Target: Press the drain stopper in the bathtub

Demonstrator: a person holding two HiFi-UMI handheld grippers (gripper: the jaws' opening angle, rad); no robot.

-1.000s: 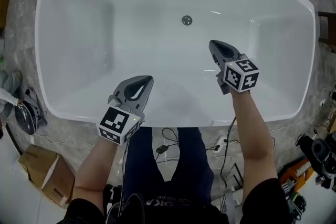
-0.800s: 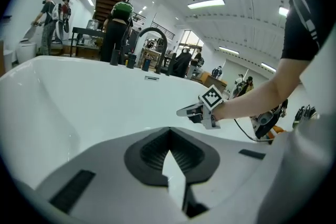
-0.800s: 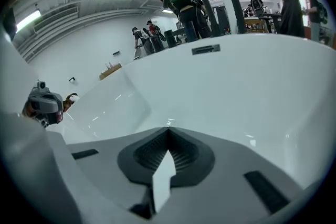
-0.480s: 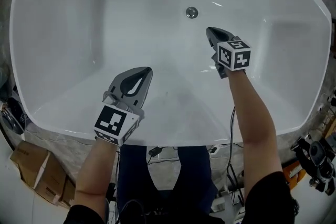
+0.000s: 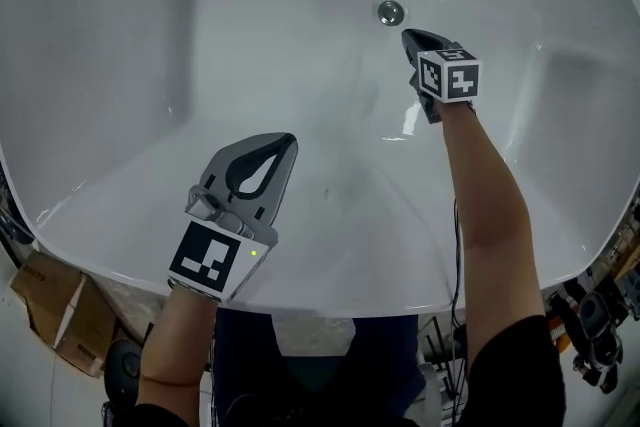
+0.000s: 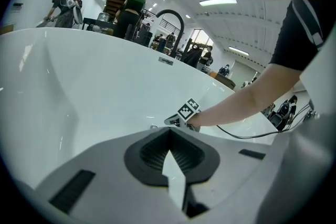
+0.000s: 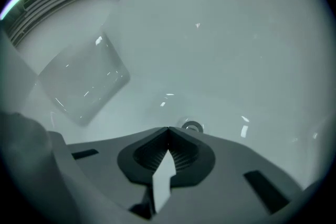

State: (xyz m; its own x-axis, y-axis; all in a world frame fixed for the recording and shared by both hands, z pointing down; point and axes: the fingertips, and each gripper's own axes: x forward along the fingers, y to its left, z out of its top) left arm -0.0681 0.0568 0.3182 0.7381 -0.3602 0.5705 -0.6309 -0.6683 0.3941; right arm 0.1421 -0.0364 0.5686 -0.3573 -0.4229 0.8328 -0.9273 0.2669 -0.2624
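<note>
One glossy white oval bathtub (image 5: 150, 45), one small round chrome drain stopper (image 5: 390, 12), two grey two-jaw grippers, each with one black-and-white marker cube.

The stopper sits on the tub floor at the top centre of the head view. It is a flat disc facing up, so it has no long axis. In the right gripper view it (image 7: 192, 126) shows just beyond the jaw tips, slightly right of them.

The right gripper (image 5: 412, 37) is low in the tub, its tips just beside the stopper. Contact can't be told from here; there looks to be a small gap. Its long axis runs from the wrist toward the stopper. Its jaws are pressed together with nothing between them.

The left gripper (image 5: 286, 143) is over the near slope of the tub, well apart from the stopper and pointing up and right in the head view. Its jaws are also closed together and empty.

The left gripper view shows the right gripper (image 6: 176, 120), its marker cube (image 6: 189, 110) and the bare forearm (image 6: 247, 102) reaching in. It also shows one black curved faucet (image 6: 173, 14) on the far rim.

One brown cardboard box (image 5: 45, 305) is on the floor outside the tub, lower left.
</note>
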